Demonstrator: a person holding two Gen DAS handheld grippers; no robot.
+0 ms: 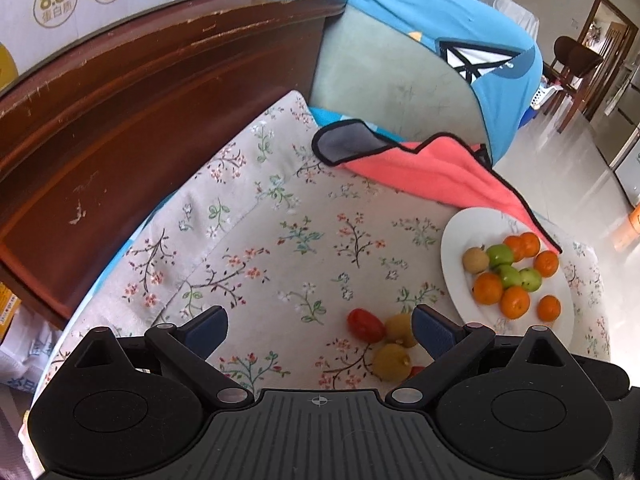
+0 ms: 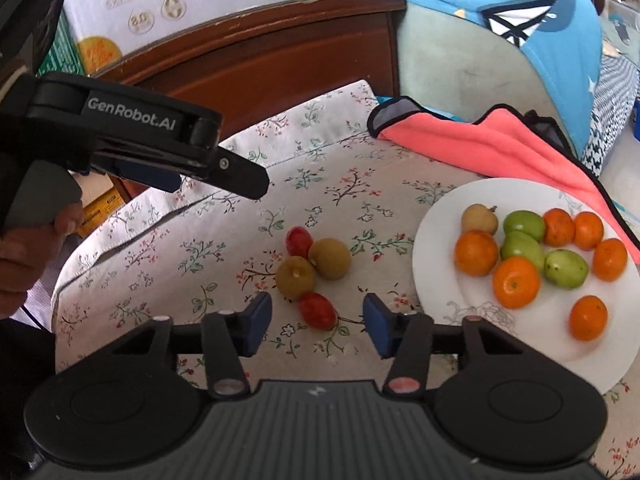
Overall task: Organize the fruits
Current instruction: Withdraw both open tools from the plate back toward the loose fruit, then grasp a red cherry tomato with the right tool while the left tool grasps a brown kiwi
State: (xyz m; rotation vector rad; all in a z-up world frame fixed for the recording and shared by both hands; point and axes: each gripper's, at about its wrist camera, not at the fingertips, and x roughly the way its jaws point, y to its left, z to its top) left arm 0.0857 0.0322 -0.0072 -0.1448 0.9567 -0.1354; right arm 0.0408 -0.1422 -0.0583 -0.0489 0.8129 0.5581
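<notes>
White and round, the plate [image 2: 432, 272] sits on the flowery cloth [image 2: 224, 264] at the right side, and most of the fruit is already on it. Six oranges [image 2: 516, 282] lie there, with three green fruits [image 2: 566, 268] in between them and one brown fruit [image 2: 479, 219] at the far edge. That part of the job looks done. Four small fruits are still off the plate, and they sit close together in a little bunch on the cloth, just left of the plate. Two are red tomatoes, a far one [image 2: 299, 241] and a near one [image 2: 317, 310], and two are brown round fruits [image 2: 330, 258] that touch each other in the middle [image 2: 295, 277]. The right gripper [image 2: 316, 322] hangs low right over this bunch. Its blue pads [image 2: 259, 316] stand apart, one on each side of the near red tomato, but they do not press on it, so it holds nothing. It looks ready to pick that tomato. The left gripper [image 1: 320, 326] is up above the cloth too, wide open and empty, with the bunch by its right finger. A hand [image 2: 28, 256] holds its handle at the left. So about four pieces are left to move, and the near red tomato seems to be next. Small round fruits can roll, so the pinch needs care.
</notes>
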